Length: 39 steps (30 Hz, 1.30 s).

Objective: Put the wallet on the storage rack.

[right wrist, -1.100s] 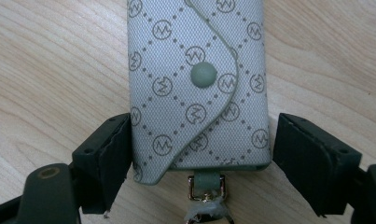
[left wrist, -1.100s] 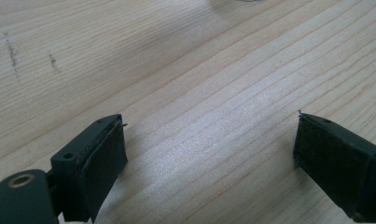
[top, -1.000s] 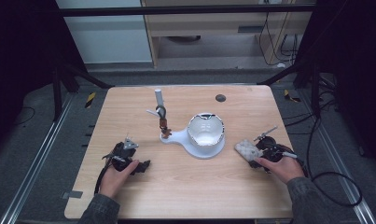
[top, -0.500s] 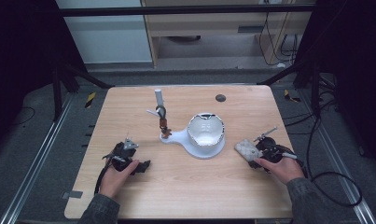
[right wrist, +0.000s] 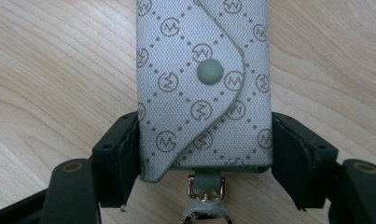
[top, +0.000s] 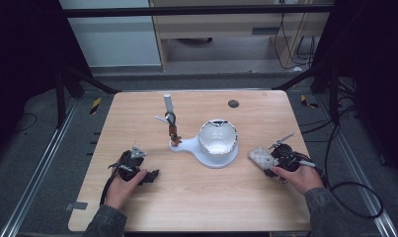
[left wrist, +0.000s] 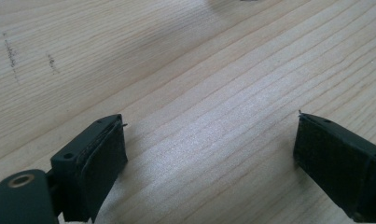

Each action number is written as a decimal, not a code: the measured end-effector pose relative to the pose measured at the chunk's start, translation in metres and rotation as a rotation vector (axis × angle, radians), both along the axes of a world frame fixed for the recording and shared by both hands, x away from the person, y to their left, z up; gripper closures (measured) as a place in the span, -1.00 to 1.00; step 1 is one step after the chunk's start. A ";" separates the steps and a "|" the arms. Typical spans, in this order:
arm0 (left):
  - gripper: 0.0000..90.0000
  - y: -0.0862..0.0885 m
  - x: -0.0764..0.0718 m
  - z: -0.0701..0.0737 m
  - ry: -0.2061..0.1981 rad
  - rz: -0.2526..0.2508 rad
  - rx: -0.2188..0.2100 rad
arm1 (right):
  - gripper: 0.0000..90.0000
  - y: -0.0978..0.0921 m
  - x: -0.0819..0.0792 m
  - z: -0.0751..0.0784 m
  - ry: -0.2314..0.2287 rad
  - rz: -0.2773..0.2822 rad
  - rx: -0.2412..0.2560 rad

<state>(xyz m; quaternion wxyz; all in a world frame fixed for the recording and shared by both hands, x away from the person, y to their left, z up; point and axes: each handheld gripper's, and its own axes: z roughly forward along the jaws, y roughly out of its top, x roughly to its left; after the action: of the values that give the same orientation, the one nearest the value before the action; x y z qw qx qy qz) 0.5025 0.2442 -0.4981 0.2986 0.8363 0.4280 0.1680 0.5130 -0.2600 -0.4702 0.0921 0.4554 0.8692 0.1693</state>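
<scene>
Nothing shifts between frames: your right hand-held gripper (right wrist: pixel 202 154) stays clamped on key pouch (right wrist: pixel 202 84), low over counter (top: pixel 196 197) beside white stand (top: pixel 214 153). Left hand-held gripper (left wrist: pixel 209 154) rests with jaws apart, empty. Hanging step not begun.

Pouch (right wrist: pixel 202 88) far end: cut off by the top edge in the right gripper view.
Pouch clasp ring (right wrist: pixel 205 186): lower part blurred, cut by the bottom edge.
Pouch print: too small to read in the high view.
Small dark disc (top: pixel 233 103) on the surface (top: pixel 196 197): too small to identify.
</scene>
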 end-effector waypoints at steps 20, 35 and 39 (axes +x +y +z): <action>-0.81 0.000 0.000 0.000 0.000 -0.001 0.002 | -0.32 0.011 -0.004 0.047 -0.066 0.103 -0.015; -0.82 0.000 0.000 0.000 0.000 0.000 0.001 | -0.31 0.023 -0.002 0.079 -0.111 0.165 -0.033; -0.82 0.000 0.000 0.000 0.000 -0.001 0.001 | -0.31 0.030 -0.001 0.088 -0.117 0.182 -0.036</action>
<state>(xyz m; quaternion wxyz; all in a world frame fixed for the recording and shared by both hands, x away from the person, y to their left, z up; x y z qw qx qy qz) 0.5021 0.2447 -0.4983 0.2981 0.8368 0.4275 0.1679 0.5121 -0.2304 -0.3822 0.1347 0.3621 0.9031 0.1877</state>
